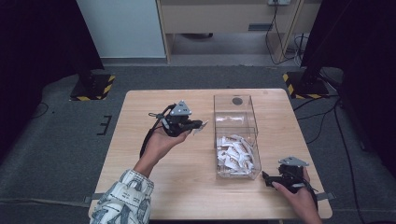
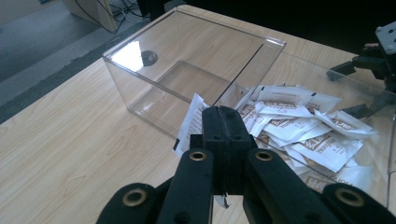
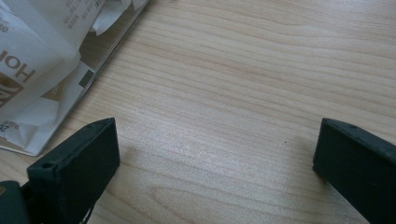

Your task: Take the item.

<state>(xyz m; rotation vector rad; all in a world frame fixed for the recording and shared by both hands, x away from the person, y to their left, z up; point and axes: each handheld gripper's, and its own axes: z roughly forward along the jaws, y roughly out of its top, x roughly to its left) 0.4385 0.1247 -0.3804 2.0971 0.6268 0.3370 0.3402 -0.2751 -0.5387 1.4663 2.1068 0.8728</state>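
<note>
Here, in the high view, the left gripper [image 1: 198, 126] sits in the person's left hand [image 1: 161, 140] above the light wooden table [image 1: 140, 163], at about nine o'clock from the clear plastic two-compartment box [image 1: 254, 161]. Its jaws are clenched on a small white paper sachet [image 1: 200, 127], which sticks out toward the box's near wall without touching it. In the left gripper view the two black jaws press flat together, and the same sachet [image 2: 192, 119] rises from between them, leaning toward eleven o'clock.

The box's far compartment, at twelve o'clock, is bare, and a dark round spot [image 1: 237, 100] shows through it. The near compartment, at six o'clock, holds a loose pile of white sachets with brown print [image 1: 236, 154]; in the left gripper view that pile [image 2: 303, 130] lies at about two o'clock from the jaw tips.

The right gripper [image 1: 266, 178] rests low by the table's near right corner, at about four o'clock from the box, in the person's right hand [image 1: 299, 196]. In the right gripper view its jaws stand wide apart, released, with bare table between them and a corner of the box [image 3: 100, 58] at ten o'clock
</note>
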